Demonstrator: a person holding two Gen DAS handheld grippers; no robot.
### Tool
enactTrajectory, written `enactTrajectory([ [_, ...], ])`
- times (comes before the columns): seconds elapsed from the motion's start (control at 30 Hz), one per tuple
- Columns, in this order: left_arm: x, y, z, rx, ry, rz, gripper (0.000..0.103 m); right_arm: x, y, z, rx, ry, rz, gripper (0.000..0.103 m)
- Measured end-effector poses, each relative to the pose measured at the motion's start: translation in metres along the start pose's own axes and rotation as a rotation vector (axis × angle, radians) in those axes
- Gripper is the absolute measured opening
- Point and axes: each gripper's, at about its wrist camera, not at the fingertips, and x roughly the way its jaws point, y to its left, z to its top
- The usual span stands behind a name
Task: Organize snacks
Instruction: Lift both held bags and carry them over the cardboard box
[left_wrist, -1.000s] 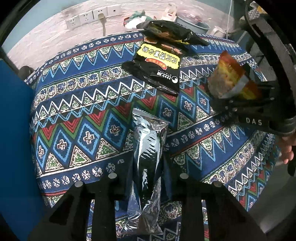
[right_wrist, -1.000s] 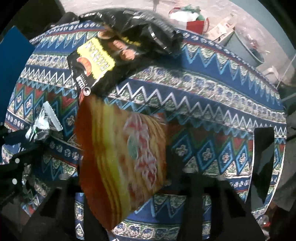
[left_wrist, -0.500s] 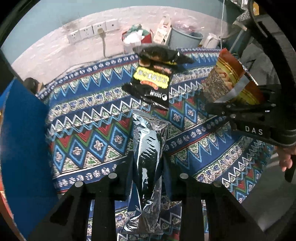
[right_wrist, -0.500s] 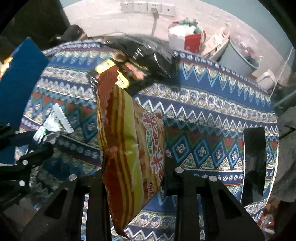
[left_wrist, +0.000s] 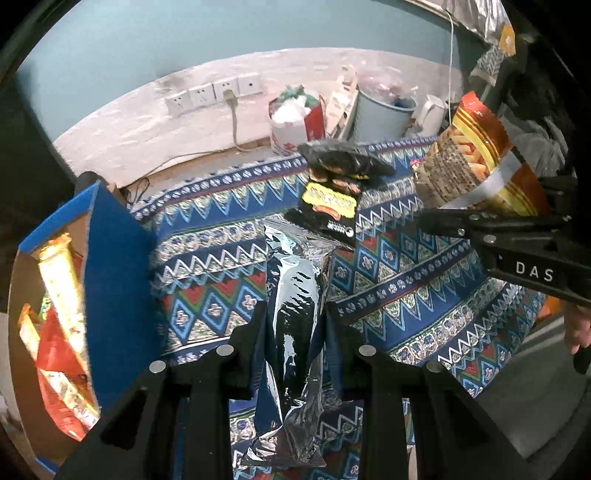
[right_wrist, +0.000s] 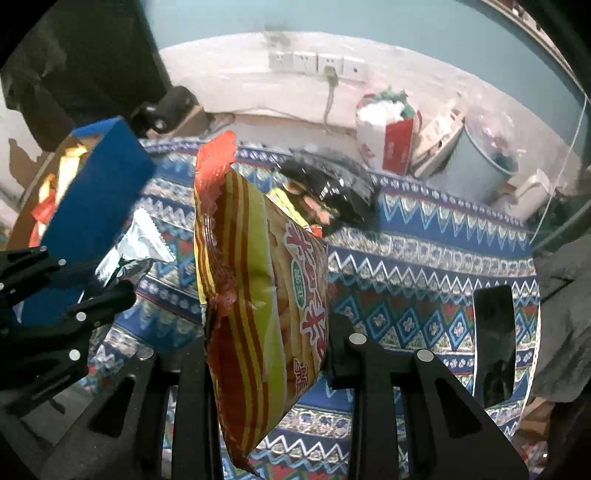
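Left tongs (left_wrist: 295, 325) clamped on a silver foil snack bag (left_wrist: 295, 314), bag upright btwn the fingers, lifted above the worktop (left_wrist: 424, 295) w/ its patterned blue cloth. Right tongs (right_wrist: 267, 332) pinched tight on a red-and-yellow striped chip bag (right_wrist: 258, 295), also held in the air, top seal up; in the left view that same bag (left_wrist: 476, 162) sits at upper right, gripped by the black tool marked DAS. Both bags off the cloth, well apart from each other. Far side of the worktop: two black snack packs (left_wrist: 332, 184) lying together, one partly over the other. At the left edge, a blue box (left_wrist: 110, 266), open, w/ red and yellow snack packets (left_wrist: 59, 332) inside. Behind the worktop: wall sockets (left_wrist: 214, 92), a red-and-white bag (left_wrist: 295, 122), a grey bin (left_wrist: 384, 114).
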Motion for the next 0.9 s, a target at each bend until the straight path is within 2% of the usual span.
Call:
enactTrajectory([
  [0.43,-0.04,0.033,0.0,-0.054,-0.076,0.04,0.029,-0.027,0.035,0.022,-0.041,-0.073,0.048,0.027],
  [0.9,-0.069,0.092,-0.013,-0.157,-0.13,0.101,0.029,-0.033,0.093,0.054,-0.114,-0.101,0.104,0.027],
])
